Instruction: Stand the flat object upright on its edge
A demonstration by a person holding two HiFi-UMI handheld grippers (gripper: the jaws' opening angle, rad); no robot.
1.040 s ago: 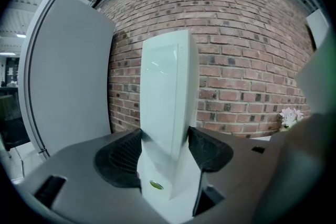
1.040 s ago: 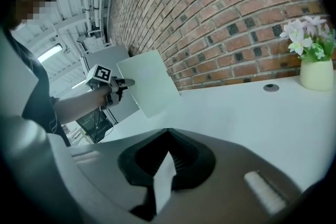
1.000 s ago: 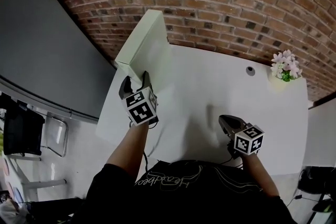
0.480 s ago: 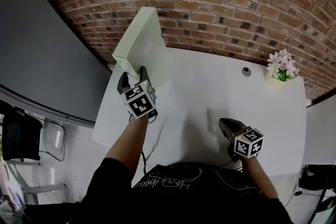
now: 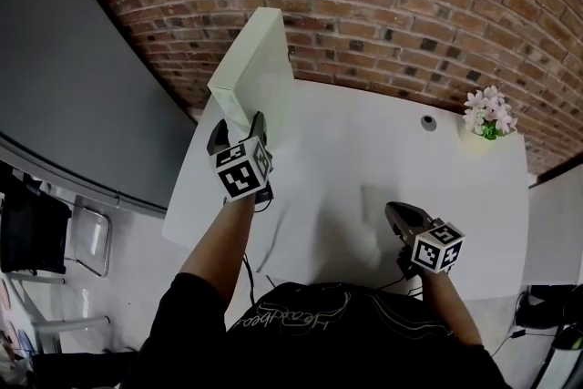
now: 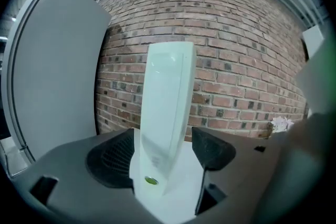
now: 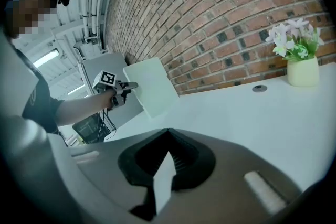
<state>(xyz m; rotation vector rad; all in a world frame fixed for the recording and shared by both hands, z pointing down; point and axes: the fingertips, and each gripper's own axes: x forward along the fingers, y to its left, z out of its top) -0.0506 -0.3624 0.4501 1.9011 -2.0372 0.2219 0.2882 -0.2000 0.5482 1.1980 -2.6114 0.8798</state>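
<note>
A flat white box [image 5: 257, 68] stands on its edge at the table's far left, in front of the brick wall. In the left gripper view the box [image 6: 165, 107] rises between the jaws, with a green dot near its foot. My left gripper [image 5: 239, 130] is at the box's near end and its jaws are opening. A gap shows at the right pad [image 6: 210, 148]. My right gripper [image 5: 393, 210] hovers over the table's near edge, shut and empty. From there I see the box [image 7: 151, 86] and the left gripper [image 7: 122, 87] beside it.
The white table [image 5: 383, 150] carries a small pot of pale flowers [image 5: 489, 118] at the far right and a round cable grommet [image 5: 428, 122] near the wall. A dark grey panel [image 5: 82, 77] stands left of the table. A chair [image 5: 88, 237] sits below it.
The left jaws have spread wider around the box, which stays standing on its edge. The left gripper shifted slightly. The right gripper has hardly moved.
</note>
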